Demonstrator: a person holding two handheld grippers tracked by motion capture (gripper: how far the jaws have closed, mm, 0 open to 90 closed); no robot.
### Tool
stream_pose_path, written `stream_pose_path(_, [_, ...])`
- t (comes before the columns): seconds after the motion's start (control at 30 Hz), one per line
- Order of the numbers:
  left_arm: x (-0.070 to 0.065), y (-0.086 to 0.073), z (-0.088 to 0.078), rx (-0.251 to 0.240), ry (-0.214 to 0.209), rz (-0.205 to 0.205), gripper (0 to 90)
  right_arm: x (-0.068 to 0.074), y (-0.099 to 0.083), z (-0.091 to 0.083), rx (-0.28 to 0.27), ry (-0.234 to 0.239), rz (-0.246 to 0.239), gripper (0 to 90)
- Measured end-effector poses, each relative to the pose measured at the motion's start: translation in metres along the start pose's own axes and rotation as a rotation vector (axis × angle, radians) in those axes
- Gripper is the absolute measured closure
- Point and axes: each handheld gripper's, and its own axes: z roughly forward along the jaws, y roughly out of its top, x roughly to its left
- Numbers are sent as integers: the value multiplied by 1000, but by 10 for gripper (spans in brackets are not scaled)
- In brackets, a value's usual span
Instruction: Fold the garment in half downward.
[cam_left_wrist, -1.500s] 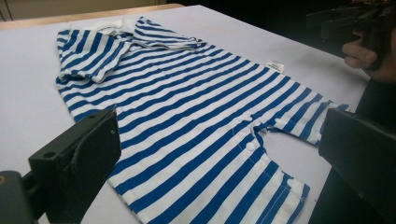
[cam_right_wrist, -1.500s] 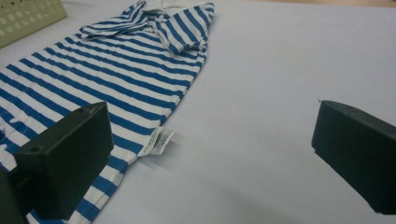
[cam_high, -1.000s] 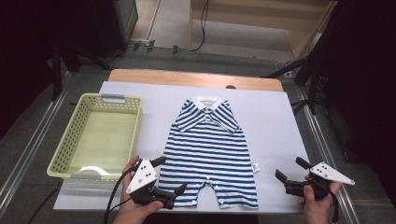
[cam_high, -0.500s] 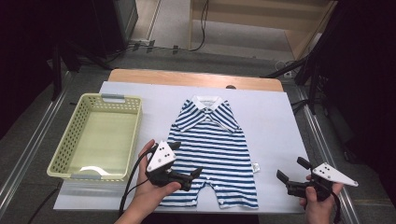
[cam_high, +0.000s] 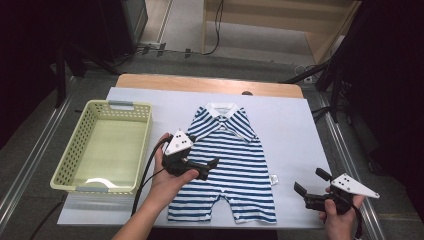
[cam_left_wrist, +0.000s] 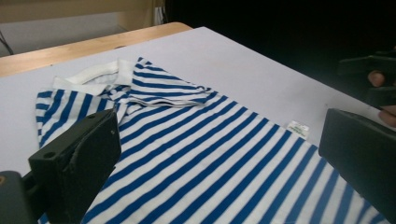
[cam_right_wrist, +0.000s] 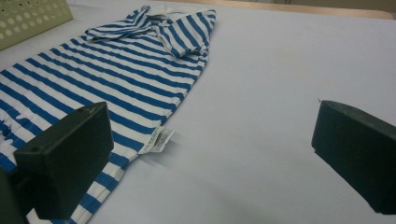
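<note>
Centrally, the striped romper (cam_high: 227, 160) lies flat on the white table (cam_high: 290, 125); its lower hem is partly hidden. Left gripper (cam_high: 209, 167) hovers above it, jaws wide. Right gripper (cam_high: 311, 183) stands beside it, jaws wide.

A wooden table (cam_high: 210, 84) is carrying a pale lavender sheet (cam_high: 290, 125) that is covering nearly all of its top, leaving a strip of bare wood showing along the far edge. A blue-and-white striped romper (cam_high: 235, 165) is lying flat on the sheet near the middle, collar toward the far edge. A pale yellow perforated basket (cam_high: 65, 165) is sitting on the sheet's left part, just beside the romper and apart from it.
</note>
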Motion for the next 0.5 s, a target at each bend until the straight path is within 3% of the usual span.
stream_pose_path(0.2, [18, 4, 12, 19, 27, -21, 0, -1, -1, -1, 0, 0, 10, 0])
stream_pose_path(0.37, [32, 5, 26, 61, 53, -14, 0, -2, -1, -1, -1, -2, 14, 0])
stream_pose_path(0.5, [42, 7, 35, 65, 62, -40, 0, -1, -1, 1, 5, 5, 11, 0])
